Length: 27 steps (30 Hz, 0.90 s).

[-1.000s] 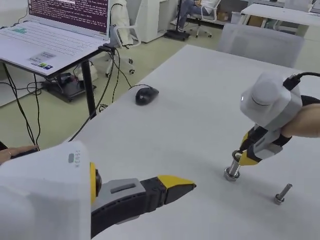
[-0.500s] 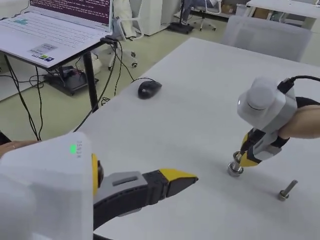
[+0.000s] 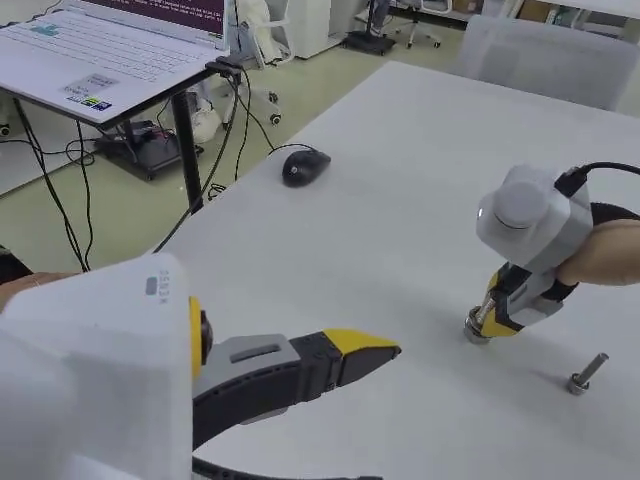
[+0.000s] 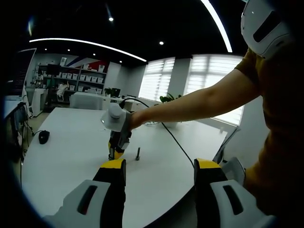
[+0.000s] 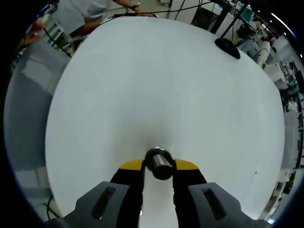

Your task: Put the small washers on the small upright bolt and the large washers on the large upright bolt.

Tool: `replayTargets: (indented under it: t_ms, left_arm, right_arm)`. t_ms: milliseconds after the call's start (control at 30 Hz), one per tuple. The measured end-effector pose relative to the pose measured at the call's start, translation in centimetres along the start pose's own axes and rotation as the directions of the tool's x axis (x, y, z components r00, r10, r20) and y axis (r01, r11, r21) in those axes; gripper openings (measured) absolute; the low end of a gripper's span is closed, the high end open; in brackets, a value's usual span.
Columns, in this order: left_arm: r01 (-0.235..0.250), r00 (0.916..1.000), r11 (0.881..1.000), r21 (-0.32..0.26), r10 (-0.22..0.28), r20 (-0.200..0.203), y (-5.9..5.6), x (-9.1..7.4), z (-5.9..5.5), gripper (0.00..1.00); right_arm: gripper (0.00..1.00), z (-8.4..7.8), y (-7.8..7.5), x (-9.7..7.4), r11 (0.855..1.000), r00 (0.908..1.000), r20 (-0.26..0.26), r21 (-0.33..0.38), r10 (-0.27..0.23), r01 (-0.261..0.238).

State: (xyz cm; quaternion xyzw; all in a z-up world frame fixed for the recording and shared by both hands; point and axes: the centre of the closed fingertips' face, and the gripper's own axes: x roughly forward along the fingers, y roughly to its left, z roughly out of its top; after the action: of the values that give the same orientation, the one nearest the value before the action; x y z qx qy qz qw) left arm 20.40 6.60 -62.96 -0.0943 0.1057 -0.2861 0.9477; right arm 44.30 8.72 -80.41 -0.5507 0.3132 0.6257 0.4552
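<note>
The right gripper [image 3: 492, 312] straddles the large bolt [image 5: 160, 163], a jaw at each side; whether they pinch it I cannot tell. The small bolt [image 3: 586, 372] stands near the large bolt; the left gripper [image 4: 160, 166], jaws spread and empty, is well apart from it, the mouse [image 3: 305, 166] farther off

Legible text: none | laptop [image 3: 95, 55] screen: rows of pale print, too fine to read | laptop palm rest: coloured stickers [image 3: 88, 98], wording blurred | left gripper [image 3: 372, 352], well apart from laptop: small mark [image 3: 152, 287] on its white housing, unreadable
</note>
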Motion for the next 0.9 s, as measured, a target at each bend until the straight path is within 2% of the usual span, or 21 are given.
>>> replayTargets:
  t_ms: [333,433,667,733,800,900]
  left_arm:
    - [0.002,1.0,1.0,-0.005,-0.002,-0.002,0.2,0.2,-0.1,0.57]
    - [0.003,1.0,1.0,-0.004,-0.003,-0.006,0.2,0.2,-0.1,0.57]
    - [0.011,0.9999,1.0,0.005,-0.011,-0.009,0.2,0.1,-0.1,0.57]
    - [0.019,0.9998,1.0,0.01,-0.019,-0.008,0.0,0.2,0.0,0.57]
    - [0.025,0.9997,1.0,0.013,-0.025,-0.007,-0.1,0.2,0.0,0.57]
    - [0.041,0.999,0.999,0.024,-0.041,-0.017,-0.3,0.3,0.1,0.57]
  right_arm:
    - [0.24,-0.1,0.3,0.4,1.0,0.9998,0.011,0.004,0.018,-0.018]
    - [0.25,0.1,0.3,0.1,1.0,0.9994,0.032,0.014,0.015,-0.015]
    - [0.26,0.1,0.7,-2.0,0.999,0.9958,0.089,0.047,-0.021,0.017]
    - [0.26,-0.4,1.1,-2.9,0.998,0.9939,0.101,0.059,-0.043,0.037]
    - [0.26,-0.7,1.4,-3.7,0.996,0.9908,0.12,0.077,-0.063,0.054]
    - [0.26,-1.2,2.2,-5.4,0.989,0.9804,0.164,0.118,-0.109,0.091]
